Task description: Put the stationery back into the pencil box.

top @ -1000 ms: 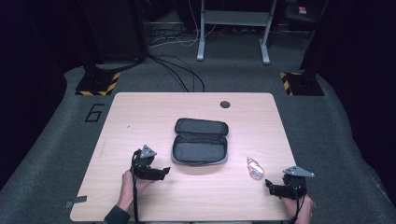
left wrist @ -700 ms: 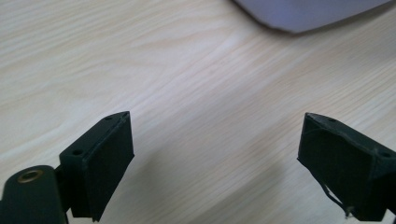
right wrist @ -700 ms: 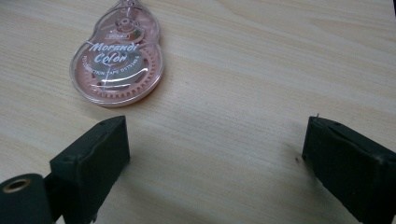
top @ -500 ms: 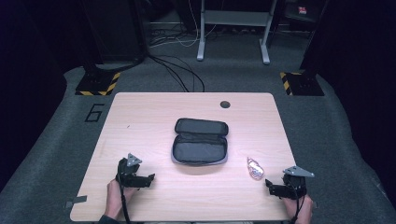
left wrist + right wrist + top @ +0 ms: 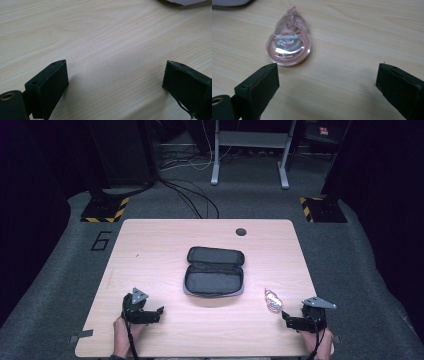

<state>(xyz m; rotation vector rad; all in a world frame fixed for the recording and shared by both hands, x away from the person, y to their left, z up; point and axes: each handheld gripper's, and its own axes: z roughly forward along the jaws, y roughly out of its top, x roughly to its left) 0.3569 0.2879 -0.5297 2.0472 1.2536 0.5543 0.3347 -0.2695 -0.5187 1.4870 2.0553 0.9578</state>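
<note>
The right gripper [image 5: 286,318] rests low at the table's [image 5: 150,250] near right corner, its jaws spread after just opening with nothing between them, aimed at the tape dispenser [image 5: 289,46] lying flat just ahead of its left jaw; that lineup suggests a coming pickup. The left gripper [image 5: 159,312] sits near the front left edge, jaws likewise just opened wide over bare wood, probably parked out of the way. The case [image 5: 215,271] lies unzipped mid-table, seemingly ready to receive the dispenser beside it.

The pouch [image 5: 182,2] was cut off at the left gripper view's top edge. The tape dispenser's [image 5: 289,42] silver lettering was too blurred to read.
</note>
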